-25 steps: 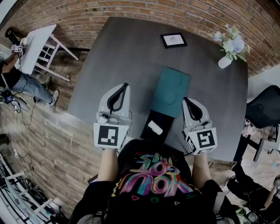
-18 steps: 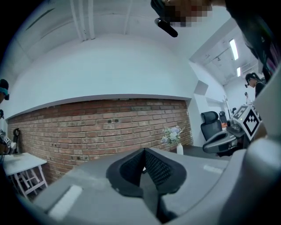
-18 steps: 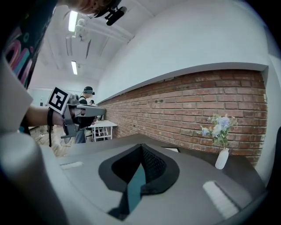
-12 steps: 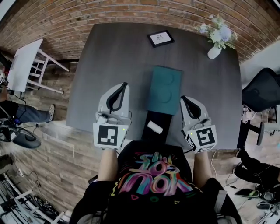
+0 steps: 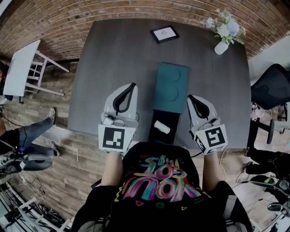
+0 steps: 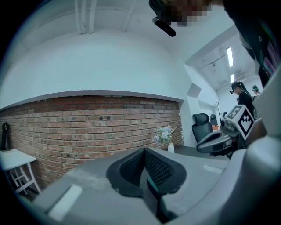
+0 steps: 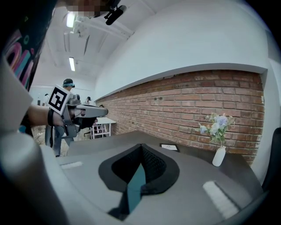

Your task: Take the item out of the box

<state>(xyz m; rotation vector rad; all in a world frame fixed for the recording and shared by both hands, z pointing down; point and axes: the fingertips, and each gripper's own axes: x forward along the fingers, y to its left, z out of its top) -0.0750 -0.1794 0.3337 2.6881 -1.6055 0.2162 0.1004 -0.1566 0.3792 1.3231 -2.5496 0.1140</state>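
Left claw (image 5: pixel 131 86) and right claw (image 5: pixel 190 97) are both clenched on nothing, flanking the teal box (image 5: pixel 171 88). Its black tray (image 5: pixel 156 136) is slid out toward the person, with the white item (image 5: pixel 161 127) lying in it. The tray sits near the edge of the table (image 5: pixel 113 54), so a lopsided pinch could likely roll the item off or drag the box. The dark grey table also carries a framed card (image 5: pixel 165 34) and a vase of flowers (image 5: pixel 222 45), before a brick wall (image 5: pixel 68 13).

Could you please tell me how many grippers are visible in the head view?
2. The left gripper is to the left of the teal box, above the table's near edge. The right gripper is to the right of that box. None appears hidden.
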